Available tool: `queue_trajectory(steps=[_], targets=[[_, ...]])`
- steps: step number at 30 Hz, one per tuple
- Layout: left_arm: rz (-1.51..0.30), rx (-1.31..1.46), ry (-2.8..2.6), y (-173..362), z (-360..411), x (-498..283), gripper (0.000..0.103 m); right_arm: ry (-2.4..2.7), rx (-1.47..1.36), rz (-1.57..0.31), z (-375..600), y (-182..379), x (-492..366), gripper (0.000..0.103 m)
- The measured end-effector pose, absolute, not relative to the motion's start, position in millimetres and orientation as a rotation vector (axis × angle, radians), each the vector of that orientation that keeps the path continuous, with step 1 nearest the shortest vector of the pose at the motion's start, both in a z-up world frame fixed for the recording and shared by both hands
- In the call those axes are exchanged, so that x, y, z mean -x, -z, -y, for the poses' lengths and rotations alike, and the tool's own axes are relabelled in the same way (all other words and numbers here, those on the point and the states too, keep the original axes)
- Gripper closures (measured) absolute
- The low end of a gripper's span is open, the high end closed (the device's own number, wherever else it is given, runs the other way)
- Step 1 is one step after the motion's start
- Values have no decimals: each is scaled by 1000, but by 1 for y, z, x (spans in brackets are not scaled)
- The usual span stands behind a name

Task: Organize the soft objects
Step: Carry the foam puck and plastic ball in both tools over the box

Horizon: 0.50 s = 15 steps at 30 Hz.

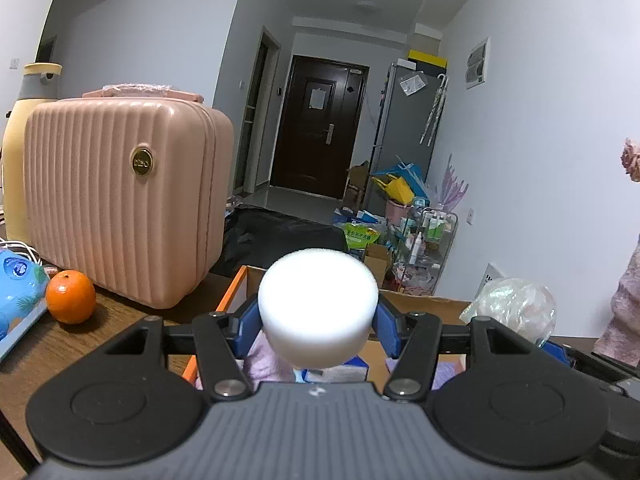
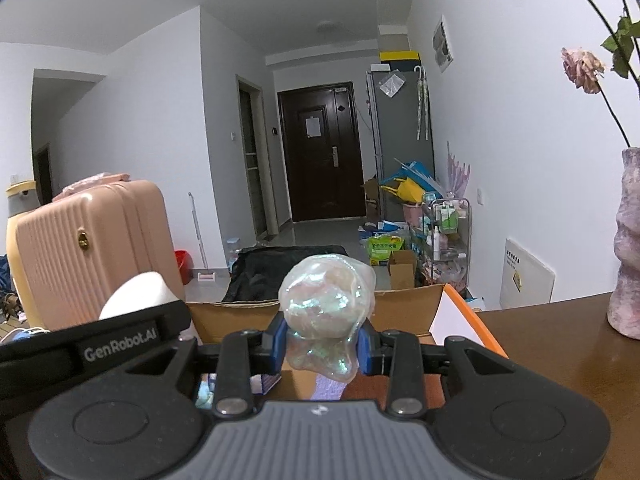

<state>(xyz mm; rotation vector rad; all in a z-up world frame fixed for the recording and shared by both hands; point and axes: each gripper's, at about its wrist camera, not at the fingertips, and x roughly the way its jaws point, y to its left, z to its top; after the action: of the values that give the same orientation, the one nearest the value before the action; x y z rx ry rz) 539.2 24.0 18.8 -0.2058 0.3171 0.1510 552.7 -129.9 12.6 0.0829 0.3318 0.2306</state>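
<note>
My left gripper [image 1: 318,330] is shut on a round white foam puck [image 1: 318,304], held above an open cardboard box [image 1: 424,306] with orange flaps. Soft pink cloth [image 1: 264,356] lies inside the box below the puck. My right gripper [image 2: 322,346] is shut on a crumpled iridescent plastic ball [image 2: 326,304] over the same cardboard box [image 2: 404,306]. In the left wrist view the iridescent ball [image 1: 516,306] shows at the right. In the right wrist view the white puck [image 2: 138,294] and the left gripper's black body show at the left.
A pink ribbed case [image 1: 124,204] and a yellow bottle [image 1: 24,148] stand left on the brown table [image 1: 60,344], with an orange [image 1: 70,297] and a blue pack [image 1: 18,292]. A pink vase [image 2: 626,240] with dried roses stands right. A cluttered floor and dark door [image 2: 320,156] lie beyond.
</note>
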Motion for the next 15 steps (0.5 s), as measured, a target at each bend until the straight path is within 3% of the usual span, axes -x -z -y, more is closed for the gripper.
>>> queue_trajectory(steps=[15], targets=[[-370,208,-170,-7,-30,-583,44,-176,-57,-416,120,-2,-590,70]])
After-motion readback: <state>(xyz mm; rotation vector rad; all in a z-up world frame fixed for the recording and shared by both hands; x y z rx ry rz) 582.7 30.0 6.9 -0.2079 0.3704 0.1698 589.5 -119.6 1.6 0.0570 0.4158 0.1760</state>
